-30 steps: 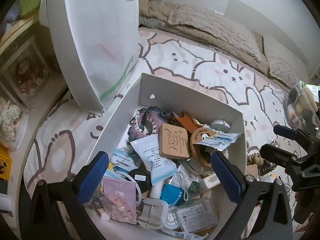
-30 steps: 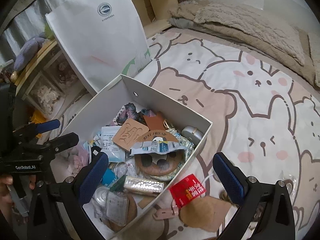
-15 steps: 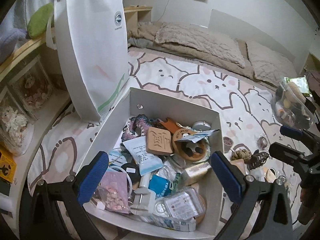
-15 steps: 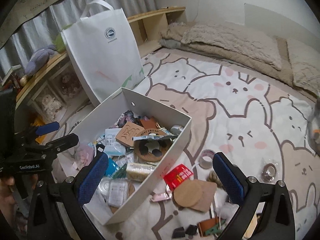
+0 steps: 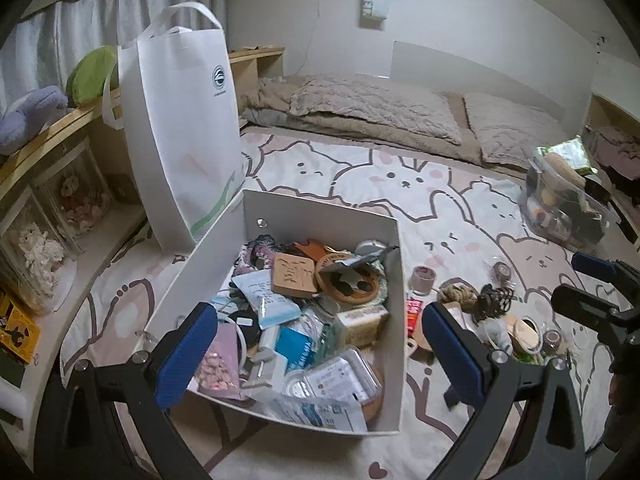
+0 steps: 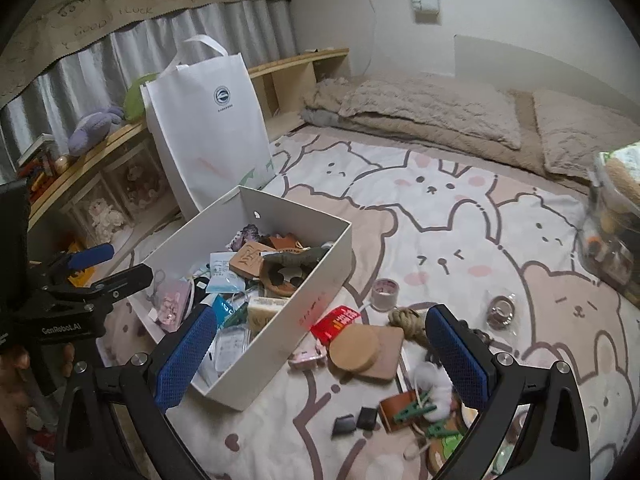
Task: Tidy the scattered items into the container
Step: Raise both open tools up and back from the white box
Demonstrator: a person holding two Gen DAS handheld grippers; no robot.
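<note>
Bedspread (image 6: 460, 216) w/ white box (image 5: 320, 216) full, clutter beside; my L gripper (image 5: 320, 356) & R gripper (image 6: 324, 356) both spread wide, empty

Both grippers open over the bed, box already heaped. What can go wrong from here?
1. The white box is piled high; the packet at its near edge may slide out when more is added.
2. Round cork coaster lies flat on soft bedding, so the right gripper may dig into fabric.
3. Green clips and rope sit tangled together; one grab may drag neighbours.

Dim bedroom: white wall (image 5: 460, 20), grey curtain (image 6: 180, 36), low wooden shelf (image 6: 100, 148) (plush toys on top), bear-and-rabbit bedspread (image 6: 460, 216).
</note>
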